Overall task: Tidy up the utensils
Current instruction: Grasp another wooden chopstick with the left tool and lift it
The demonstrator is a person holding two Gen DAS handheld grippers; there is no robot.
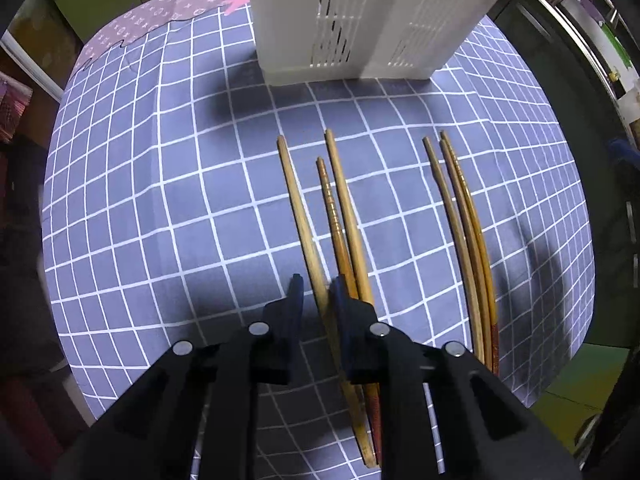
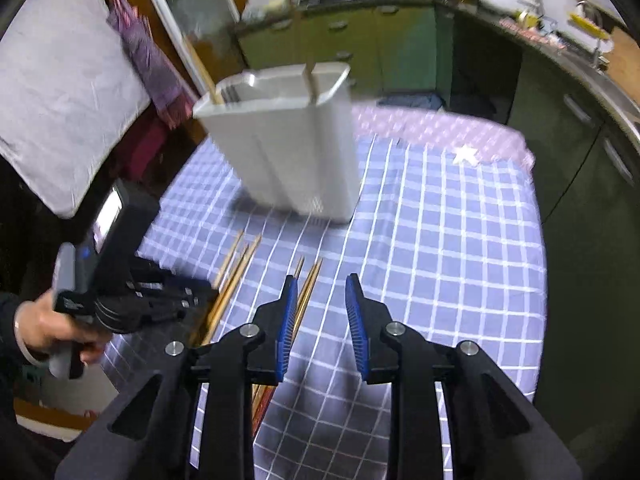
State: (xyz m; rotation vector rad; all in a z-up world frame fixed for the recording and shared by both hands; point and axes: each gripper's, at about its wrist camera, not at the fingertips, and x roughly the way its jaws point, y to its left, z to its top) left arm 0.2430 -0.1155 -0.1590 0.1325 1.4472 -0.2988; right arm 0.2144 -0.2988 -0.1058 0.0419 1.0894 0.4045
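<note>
Several wooden chopsticks lie on the blue checked tablecloth (image 1: 160, 200) in two groups: a near group (image 1: 340, 208) and a right group (image 1: 464, 216). My left gripper (image 1: 318, 286) is open low over the near group, with the leftmost chopstick (image 1: 298, 208) between its fingers. A white slotted utensil holder (image 1: 360, 20) stands beyond. In the right wrist view the holder (image 2: 296, 152) holds two chopsticks (image 2: 310, 84) upright. My right gripper (image 2: 322, 284) is open and empty above the cloth, to the right of the chopsticks (image 2: 308, 284). The left gripper (image 2: 160, 296) shows at left over the other group (image 2: 236, 268).
A pink patterned cloth (image 2: 440, 132) covers the table's far end. Green cabinets (image 2: 360, 40) and a counter with kitchenware stand behind. A white cushion (image 2: 60, 88) is at left. The table edge (image 2: 540, 280) drops off at right.
</note>
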